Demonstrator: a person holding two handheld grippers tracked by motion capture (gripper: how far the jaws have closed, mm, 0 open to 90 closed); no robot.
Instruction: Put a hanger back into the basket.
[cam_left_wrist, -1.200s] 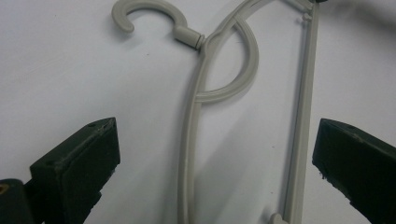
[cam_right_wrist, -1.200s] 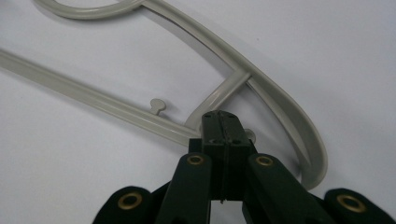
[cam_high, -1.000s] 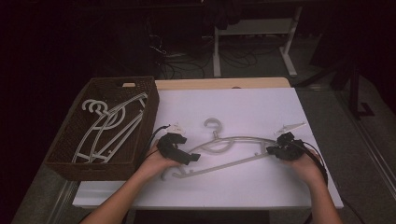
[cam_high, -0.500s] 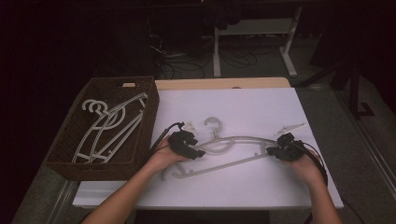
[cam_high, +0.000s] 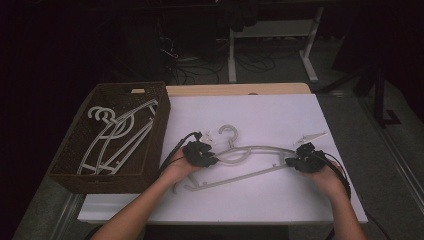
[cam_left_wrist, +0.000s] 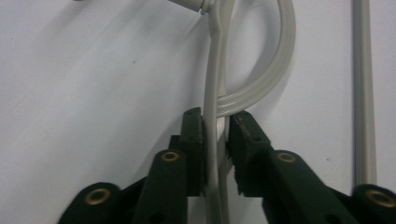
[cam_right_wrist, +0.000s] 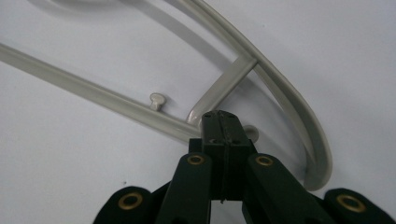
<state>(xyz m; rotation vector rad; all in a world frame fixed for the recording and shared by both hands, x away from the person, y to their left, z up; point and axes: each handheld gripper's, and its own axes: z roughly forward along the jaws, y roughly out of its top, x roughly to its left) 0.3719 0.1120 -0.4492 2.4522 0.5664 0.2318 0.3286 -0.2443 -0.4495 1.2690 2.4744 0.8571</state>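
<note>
A pale grey plastic hanger lies flat on the white table, its hook pointing away from me. My left gripper is at the hanger's left part, near the neck. In the left gripper view the left gripper has its jaws shut on a thin upright rib of the hanger, beside a curved loop. My right gripper sits at the hanger's right end. In the right gripper view the right gripper is shut with nothing seen between the jaws, its tip over the joint of the hanger's lower bar.
A brown wicker basket stands at the table's left edge and holds several similar hangers. A small pale piece lies on the table beyond the right gripper. Dark floor, cables and desk legs lie past the far edge.
My left gripper has slid right along the hanger toward its neck and closed on a rib. The right gripper has stayed at the hanger's right end.
</note>
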